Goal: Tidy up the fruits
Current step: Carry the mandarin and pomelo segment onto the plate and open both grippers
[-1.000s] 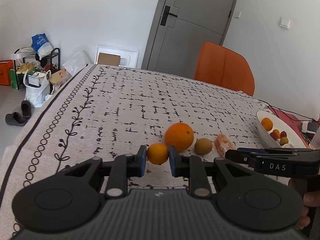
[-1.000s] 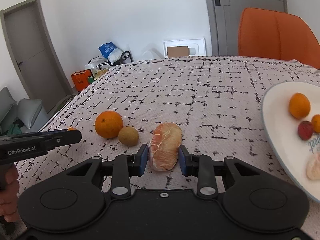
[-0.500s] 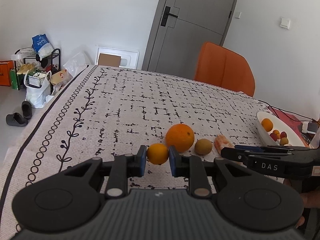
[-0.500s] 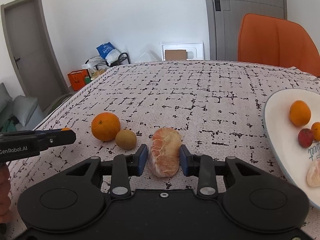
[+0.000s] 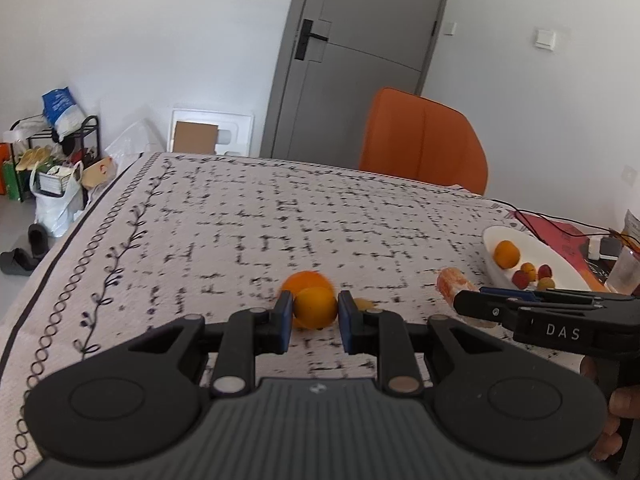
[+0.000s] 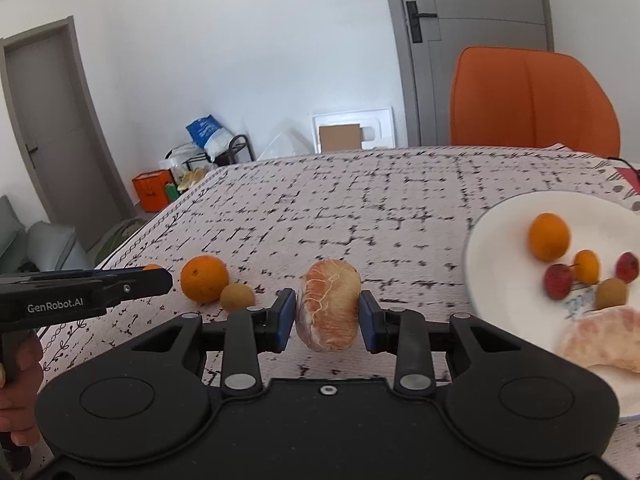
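We're seeing a table (image 6: 360, 208) wearing a patterned cloth, a white plate (image 6: 504, 240) sitting at its right with small fruits. Our right gripper (image 6: 327, 316) is pinching a peeled pomelo piece (image 6: 328, 308), hanging just left of the plate. Our left gripper (image 5: 311, 316) is pinching a tangerine (image 5: 315, 307). An orange (image 6: 204, 278) and a kiwi (image 6: 237, 297) are lying touching on the cloth.

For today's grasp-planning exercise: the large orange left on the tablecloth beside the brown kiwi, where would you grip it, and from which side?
Grip the large orange across its widest middle, coming from above or from the near edge. It is round, so any diameter holds, but the kiwi touches its right side; set the tool's pads front and back, not left and right, to clear it.
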